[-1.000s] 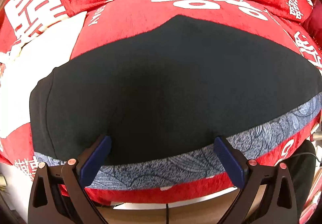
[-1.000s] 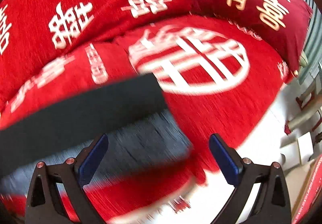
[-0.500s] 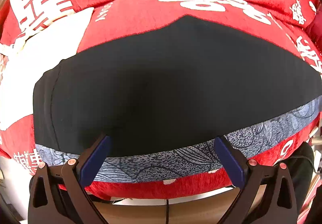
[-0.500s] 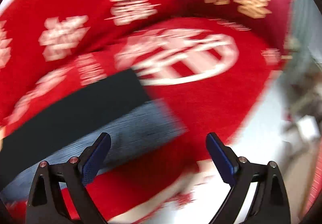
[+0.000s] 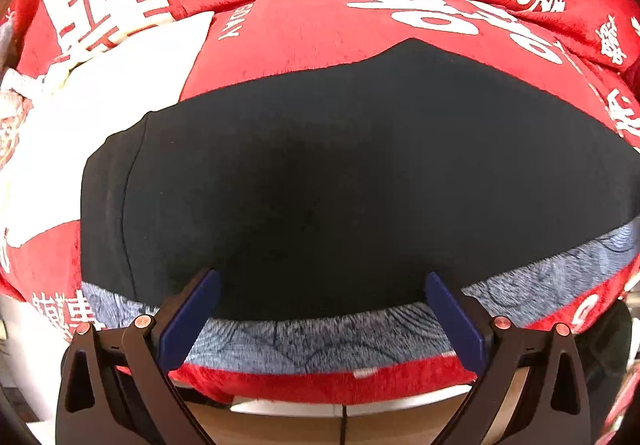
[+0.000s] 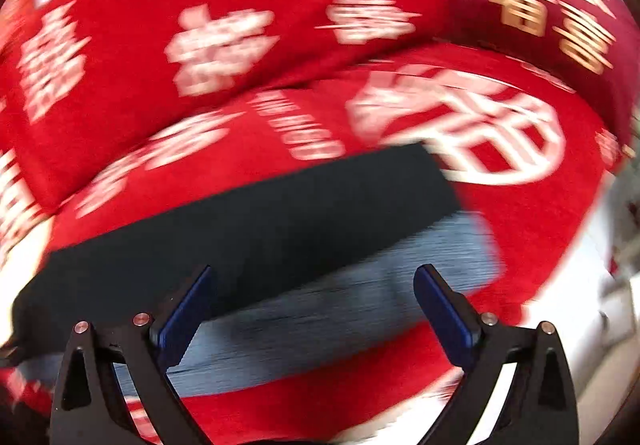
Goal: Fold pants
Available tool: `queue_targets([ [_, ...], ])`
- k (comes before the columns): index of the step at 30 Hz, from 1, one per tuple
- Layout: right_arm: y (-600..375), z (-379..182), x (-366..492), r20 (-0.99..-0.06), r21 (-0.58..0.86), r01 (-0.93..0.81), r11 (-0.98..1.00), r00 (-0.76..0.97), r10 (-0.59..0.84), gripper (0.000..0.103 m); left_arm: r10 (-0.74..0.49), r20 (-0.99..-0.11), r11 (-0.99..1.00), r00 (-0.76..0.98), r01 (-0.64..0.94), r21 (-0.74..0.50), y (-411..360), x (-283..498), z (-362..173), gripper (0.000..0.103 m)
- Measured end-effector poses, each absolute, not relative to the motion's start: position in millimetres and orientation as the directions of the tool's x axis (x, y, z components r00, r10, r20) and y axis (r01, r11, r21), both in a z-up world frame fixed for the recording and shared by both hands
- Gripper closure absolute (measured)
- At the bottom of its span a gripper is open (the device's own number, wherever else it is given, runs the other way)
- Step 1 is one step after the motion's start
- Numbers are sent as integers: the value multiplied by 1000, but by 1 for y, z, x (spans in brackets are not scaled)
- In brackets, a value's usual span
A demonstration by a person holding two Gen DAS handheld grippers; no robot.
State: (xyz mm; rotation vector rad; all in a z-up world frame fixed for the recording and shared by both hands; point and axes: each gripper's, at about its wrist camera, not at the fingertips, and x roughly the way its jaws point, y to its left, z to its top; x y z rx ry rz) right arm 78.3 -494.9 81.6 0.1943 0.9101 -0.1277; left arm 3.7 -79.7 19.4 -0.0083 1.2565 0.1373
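Black pants (image 5: pixel 340 173) lie flat across a red sofa seat, folded lengthwise, with a grey-blue patterned band (image 5: pixel 320 337) along the near edge. My left gripper (image 5: pixel 320 309) hovers open over that near edge, nothing between its blue fingers. In the blurred right wrist view the pants' leg end (image 6: pixel 280 221) and the grey-blue band (image 6: pixel 340 309) show on the seat. My right gripper (image 6: pixel 316 305) is open above the band, holding nothing.
The red sofa cover (image 5: pixel 320 25) carries white characters, and its back cushions (image 6: pixel 200 25) rise behind the seat. A dark red pillow (image 6: pixel 552 17) leans at the right end. A white cloth (image 5: pixel 92 85) lies left of the pants. Floor and clutter (image 6: pixel 616 285) show past the sofa's right edge.
The left gripper has drawn back slightly, so more of the sofa front shows. The right gripper has swung left toward the pants' leg end, blurring its view.
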Motion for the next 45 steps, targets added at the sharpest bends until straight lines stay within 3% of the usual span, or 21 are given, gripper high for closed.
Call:
queue_targets([
  [2, -443, 82, 82, -796, 156, 31, 987, 596, 107, 3, 121, -941, 991, 316, -100, 93, -82, 4, 16, 0],
  [7, -317, 60, 96, -821, 149, -163, 975, 530, 214, 3, 119, -933, 990, 340, -110, 86, -70, 0, 15, 0],
  [9, -278, 42, 101, -854, 125, -228, 966, 471, 222, 3, 125, -931, 989, 344, -122, 87, -62, -3, 14, 0],
  [12, -241, 25, 99, -871, -58, -279, 958, 484, 88, 0, 121, -930, 987, 348, -143, 75, -47, -5, 13, 0],
  [21, -296, 25, 101, -888, 4, -178, 984, 451, 86, 0, 23, -928, 979, 372, -198, -55, 8, -17, 10, 0],
  [23, -293, 24, 103, -887, -21, -189, 982, 456, 69, 0, -49, -922, 974, 384, -188, -130, 20, -22, 10, 1],
  [26, -282, 33, 115, -915, -47, -147, 988, 402, 16, 0, -54, -912, 975, 407, -174, -136, 22, -26, 21, 1],
  [30, -249, 54, 139, -890, 48, -143, 989, 443, 108, 0, -30, -891, 974, 454, -188, -129, 28, -12, 33, 1],
  [34, -187, 50, 169, -899, 80, -244, 966, 401, 176, 0, 86, -928, 947, 362, -319, -36, 54, 9, 12, 0],
  [37, -148, 40, 182, -897, 162, -337, 927, 342, 281, 0, 9, -928, 919, 373, -369, -139, 76, 0, 3, 0],
  [40, -122, 12, 195, -934, 66, -357, 932, 305, 183, 0, -5, -920, 925, 391, -349, -153, 82, -10, -1, 0],
  [42, -110, 14, 196, -916, -9, -380, 925, 375, 145, 0, -27, -918, 918, 395, -354, -179, 90, -18, 1, 0],
  [45, -105, 19, 202, -931, -36, -398, 917, 346, 114, 0, -15, -923, 901, 385, -394, -180, 99, -30, 7, 0],
])
